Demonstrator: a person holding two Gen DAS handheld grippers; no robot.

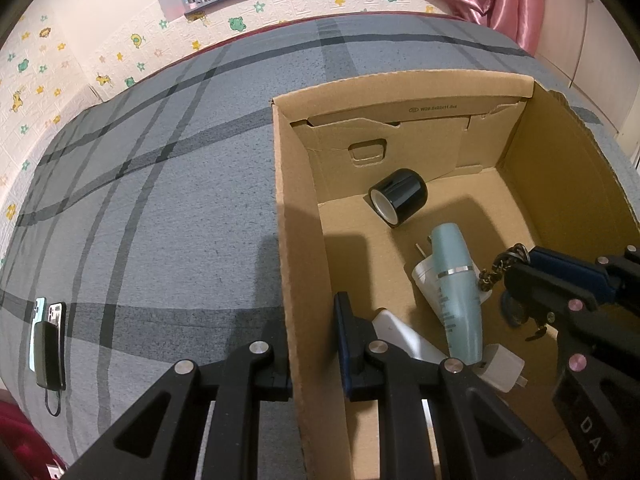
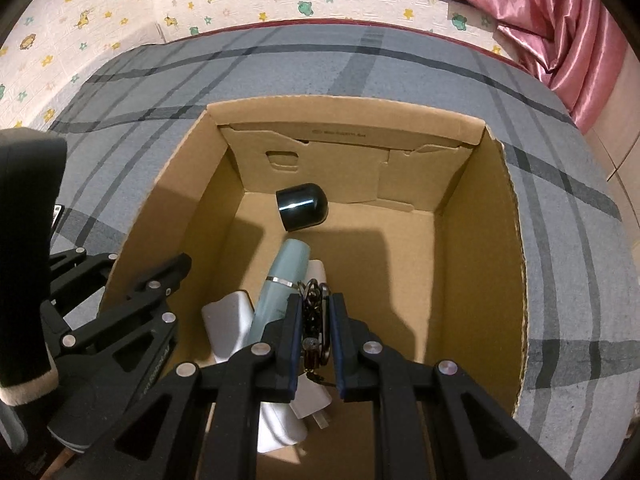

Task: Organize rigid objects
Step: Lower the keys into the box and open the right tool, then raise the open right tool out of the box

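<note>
Bottle [image 2: 280, 280] lies in box [image 2: 500, 240], cap [image 2: 302, 205] behind.

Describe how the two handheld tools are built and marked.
Both the left tool and the right tool are matte black plastic linkages with round silver rivets and dark blue pads lining the fingers. White lettering runs along the right tool's body. A black sleeve with a cream cuff shows.

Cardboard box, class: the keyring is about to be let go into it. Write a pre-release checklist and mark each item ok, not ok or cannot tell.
1. Right hand-held gripper shut on the keyring: ok.
2. Keyring is inside the cardboard box walls: ok.
3. Left hand-held gripper clamps the box's left wall: ok.
4. Landing spot bare: not ok; teal bottle and white charger lie just beneath.
5. Black cap is clear, by the far wall: ok.
6. Drop height is safe: cannot tell.
</note>
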